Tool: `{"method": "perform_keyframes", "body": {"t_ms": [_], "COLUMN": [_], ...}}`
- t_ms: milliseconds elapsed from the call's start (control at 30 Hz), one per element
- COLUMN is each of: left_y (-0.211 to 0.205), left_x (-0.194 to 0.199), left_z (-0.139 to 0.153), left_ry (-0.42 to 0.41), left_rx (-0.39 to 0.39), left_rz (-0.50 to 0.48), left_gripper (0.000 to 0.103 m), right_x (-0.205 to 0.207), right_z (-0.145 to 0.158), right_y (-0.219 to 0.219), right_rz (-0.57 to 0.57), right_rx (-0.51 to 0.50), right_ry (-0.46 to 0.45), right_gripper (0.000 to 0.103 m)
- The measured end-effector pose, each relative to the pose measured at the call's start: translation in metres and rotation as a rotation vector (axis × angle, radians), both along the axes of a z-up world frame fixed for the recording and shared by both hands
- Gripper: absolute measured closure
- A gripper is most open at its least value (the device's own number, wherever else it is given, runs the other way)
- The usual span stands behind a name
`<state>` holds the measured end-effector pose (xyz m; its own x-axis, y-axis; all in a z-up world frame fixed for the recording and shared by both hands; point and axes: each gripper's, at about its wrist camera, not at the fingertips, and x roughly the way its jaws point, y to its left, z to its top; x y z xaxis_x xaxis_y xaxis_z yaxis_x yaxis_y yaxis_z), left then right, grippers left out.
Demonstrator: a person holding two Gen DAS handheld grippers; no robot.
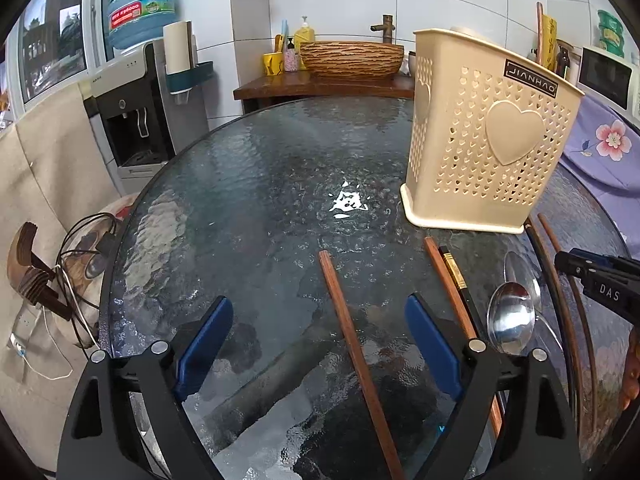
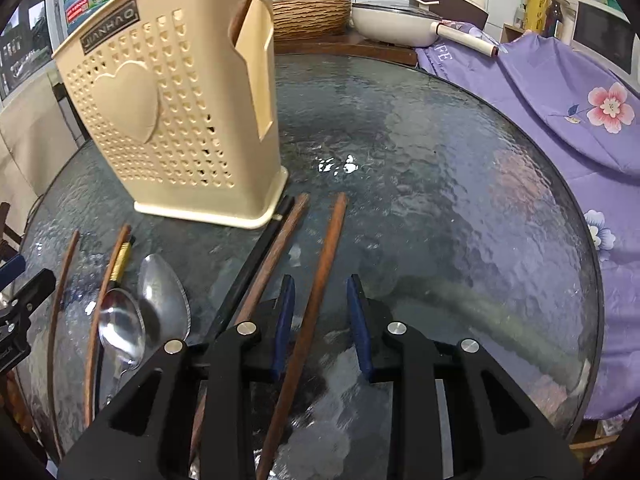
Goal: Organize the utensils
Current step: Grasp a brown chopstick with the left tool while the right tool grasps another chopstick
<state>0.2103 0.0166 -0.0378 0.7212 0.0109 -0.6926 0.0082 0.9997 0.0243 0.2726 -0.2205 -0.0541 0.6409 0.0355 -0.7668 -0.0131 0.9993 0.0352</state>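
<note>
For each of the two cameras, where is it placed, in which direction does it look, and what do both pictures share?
Left wrist: sits on the left gripper, looks forward over the glass table; its open blue-padded fingers show, the right gripper at the right edge.
Right wrist: sits on the right gripper, open around a brown chopstick.
Shared: beige holder, two spoons, chopsticks, table.

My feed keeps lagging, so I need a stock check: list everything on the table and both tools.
Utensil holder: one, cream, perforated, upright at the table's far side.
Wooden chopsticks: five, brown, lying loose in front of the holder.
Black chopsticks: two, one gold-banded, among the brown ones.
Spoons: two, steel, overlapping, bowls up.
Table: one, round, textured glass.
Left tool: open, a brown chopstick between its fingers.
Right tool: open, straddling another.
</note>
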Motion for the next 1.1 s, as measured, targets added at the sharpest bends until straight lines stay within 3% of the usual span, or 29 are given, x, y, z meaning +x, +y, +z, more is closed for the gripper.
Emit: {"method": "perform_keyframes", "body": {"t_ms": [133, 267, 367, 500, 667, 900, 1100], "left_y": [-0.001, 0.001, 0.009, 0.012, 0.006, -0.01, -0.019], "left_x": [0.007, 0.015, 0.026, 0.037, 0.045, 0.048, 0.048], "left_z": [-0.004, -0.009, -0.011, -0.011, -0.009, -0.007, -0.007], "left_ry": [0.033, 0.087, 0.148, 0.169, 0.176, 0.178, 0.177], "left_rx": [0.016, 0.015, -0.058, -0.045, -0.025, 0.001, 0.006], "left_rz": [0.013, 0.043, 0.055, 0.077, 0.052, -0.002, -0.019], "left_gripper": [0.031, 0.033, 0.037, 0.038, 0.057, 0.089, 0.094], "right_x": [0.006, 0.018, 0.025, 0.033, 0.045, 0.054, 0.053], "right_z": [0.0, 0.001, 0.002, 0.002, 0.002, 0.001, 0.0], "right_y": [-0.001, -0.004, -0.005, -0.009, -0.011, -0.013, -0.014], "right_rz": [-0.008, -0.007, 0.006, 0.003, -0.007, -0.008, 0.001], "right_rx": [-0.004, -0.012, -0.015, -0.013, -0.016, -0.024, -0.015], "right_ry": [-0.001, 0.007, 0.022, 0.029, 0.03, 0.021, 0.016], "right_gripper": [0.076, 0.079, 0.08, 0.081, 0.093, 0.095, 0.095]}}
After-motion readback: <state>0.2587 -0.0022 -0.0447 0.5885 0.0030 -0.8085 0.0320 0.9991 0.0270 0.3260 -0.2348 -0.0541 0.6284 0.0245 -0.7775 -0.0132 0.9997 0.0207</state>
